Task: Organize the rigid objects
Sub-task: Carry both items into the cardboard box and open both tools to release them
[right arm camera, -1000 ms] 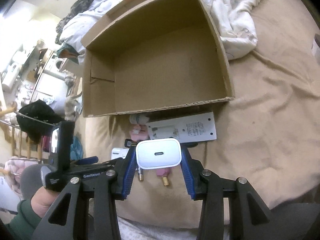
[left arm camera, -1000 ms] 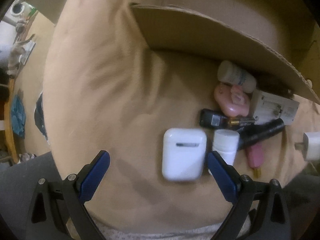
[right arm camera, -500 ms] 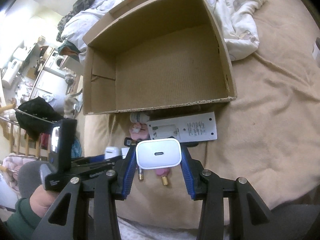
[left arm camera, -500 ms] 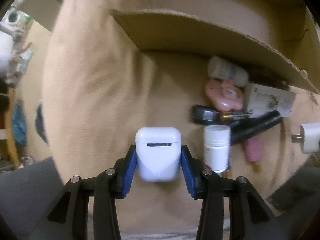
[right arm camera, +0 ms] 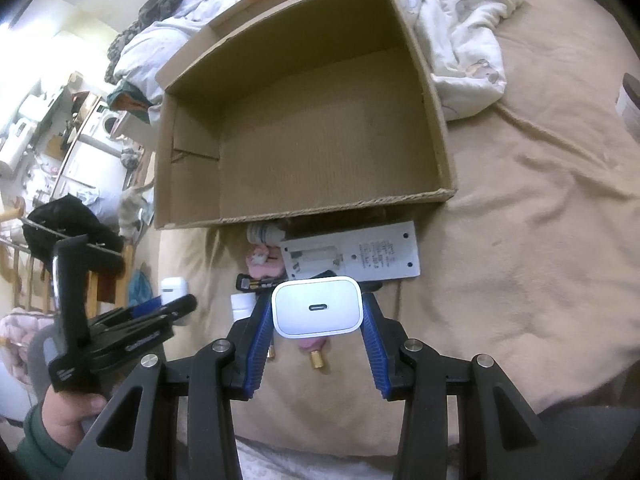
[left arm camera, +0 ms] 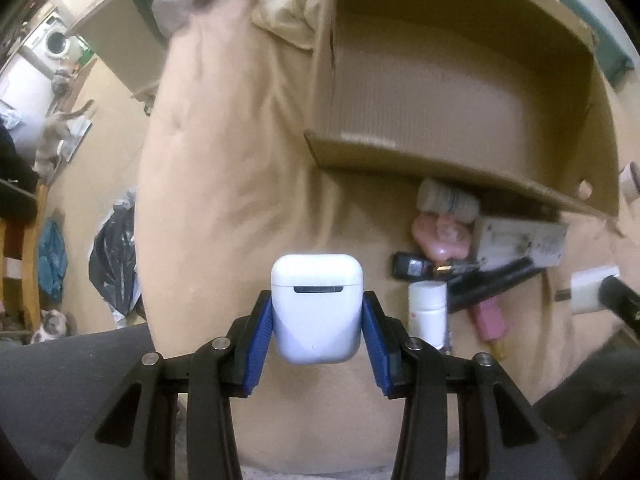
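My left gripper (left arm camera: 317,320) is shut on a white earbuds case (left arm camera: 316,308), held above the tan bedspread. In the right wrist view the same case (right arm camera: 174,285) shows at the tip of the left gripper (right arm camera: 168,306). My right gripper (right arm camera: 317,320) is shut on a white USB charger block (right arm camera: 317,306); that block (left arm camera: 588,294) also appears at the right edge of the left wrist view. An open cardboard box (right arm camera: 312,136) lies beyond both, its floor bare (left arm camera: 424,108).
Small items lie in front of the box: a white bottle (left arm camera: 426,314), a pink case (left arm camera: 440,236), a flat white device (right arm camera: 356,256), a dark tube (left arm camera: 492,284), a pink stick (left arm camera: 490,320). Crumpled white bedding (right arm camera: 468,40) sits at the box's right. A hand (right arm camera: 64,416) holds the left gripper.
My left gripper closed on the earbuds case and lifted it off the bedspread, tilting so more of the box shows. My right gripper kept still with the charger block.
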Available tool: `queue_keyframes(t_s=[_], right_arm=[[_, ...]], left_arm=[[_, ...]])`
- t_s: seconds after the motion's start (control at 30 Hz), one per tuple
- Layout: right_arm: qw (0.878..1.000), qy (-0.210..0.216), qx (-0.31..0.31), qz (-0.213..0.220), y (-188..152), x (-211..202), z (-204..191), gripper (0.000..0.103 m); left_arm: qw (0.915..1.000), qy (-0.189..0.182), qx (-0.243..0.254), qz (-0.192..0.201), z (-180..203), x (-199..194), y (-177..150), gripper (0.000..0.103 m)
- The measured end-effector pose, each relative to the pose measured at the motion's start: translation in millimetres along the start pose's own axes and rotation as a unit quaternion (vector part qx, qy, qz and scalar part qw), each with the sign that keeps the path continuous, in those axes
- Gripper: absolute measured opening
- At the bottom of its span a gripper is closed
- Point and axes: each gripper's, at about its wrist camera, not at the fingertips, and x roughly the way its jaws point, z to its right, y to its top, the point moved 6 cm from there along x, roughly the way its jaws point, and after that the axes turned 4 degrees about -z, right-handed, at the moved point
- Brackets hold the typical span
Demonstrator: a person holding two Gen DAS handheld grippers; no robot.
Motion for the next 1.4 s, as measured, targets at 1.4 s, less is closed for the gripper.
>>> queue_keyframes(t_s=[1.4], right_arm=[[0.986,-0.136,-0.088,0.040,114,50,-19,0.045]], left_arm=[[0.9921,0.020,0.076,0.097,60,-5,122,0.040]])
